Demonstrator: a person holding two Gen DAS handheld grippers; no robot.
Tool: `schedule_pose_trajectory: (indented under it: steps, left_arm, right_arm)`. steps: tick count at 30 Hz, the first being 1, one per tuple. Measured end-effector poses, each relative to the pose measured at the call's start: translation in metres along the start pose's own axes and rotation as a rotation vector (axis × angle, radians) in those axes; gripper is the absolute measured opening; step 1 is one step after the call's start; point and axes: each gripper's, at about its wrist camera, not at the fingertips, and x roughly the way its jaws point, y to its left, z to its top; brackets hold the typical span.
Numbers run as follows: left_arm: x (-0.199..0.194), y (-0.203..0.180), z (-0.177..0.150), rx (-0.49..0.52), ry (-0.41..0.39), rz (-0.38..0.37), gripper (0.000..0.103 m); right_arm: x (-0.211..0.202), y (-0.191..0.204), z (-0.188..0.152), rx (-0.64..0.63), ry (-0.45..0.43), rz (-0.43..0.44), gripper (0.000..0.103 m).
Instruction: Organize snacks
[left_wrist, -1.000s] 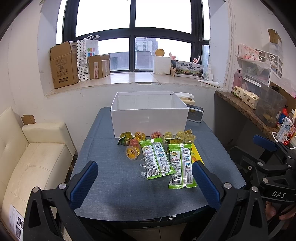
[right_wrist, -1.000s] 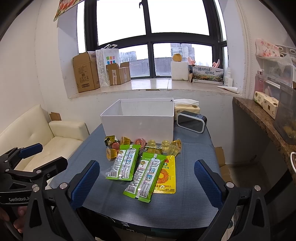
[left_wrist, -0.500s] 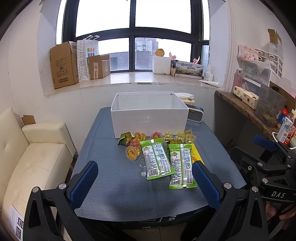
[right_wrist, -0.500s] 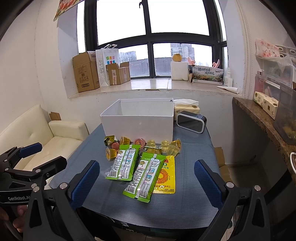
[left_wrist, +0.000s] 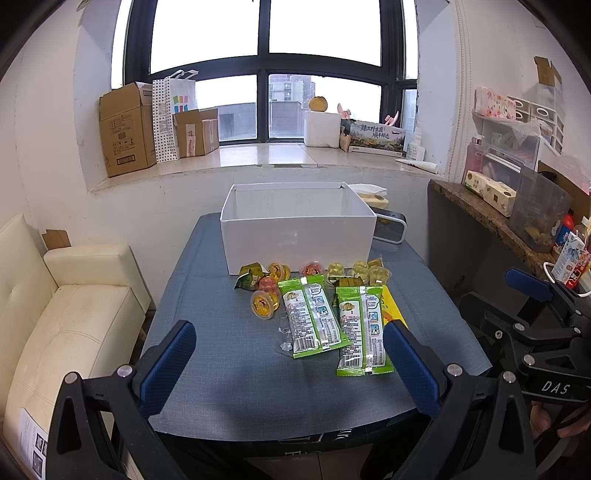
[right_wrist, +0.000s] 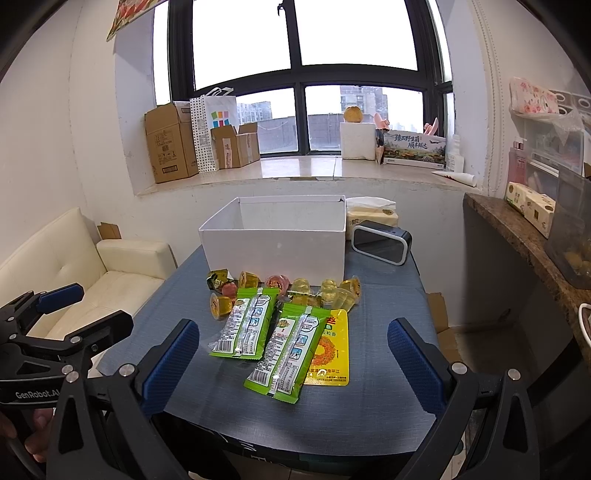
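jaws of the left gripper and right gripper spread wide, empty, above the table's near edge; green snack packets, jelly cups, white box beyond.

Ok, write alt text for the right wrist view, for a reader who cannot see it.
Snacks lie on a blue table in front of an open white box: two green packets, a yellow packet and a cluster of small jelly cups. The open right gripper frames them, holding nothing; the left gripper shows at the left edge.
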Motion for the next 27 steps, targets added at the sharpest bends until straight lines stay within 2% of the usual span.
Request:
schedule_pose_trajectory:
  steps: [27]
  left_arm:
    - [0.0029, 0.0014, -0.0042, -0.002, 0.003, -0.008, 0.103]
  right_arm:
    - [0.0003, 0.001, -0.0014, -0.002, 0.005, -0.001, 0.103]
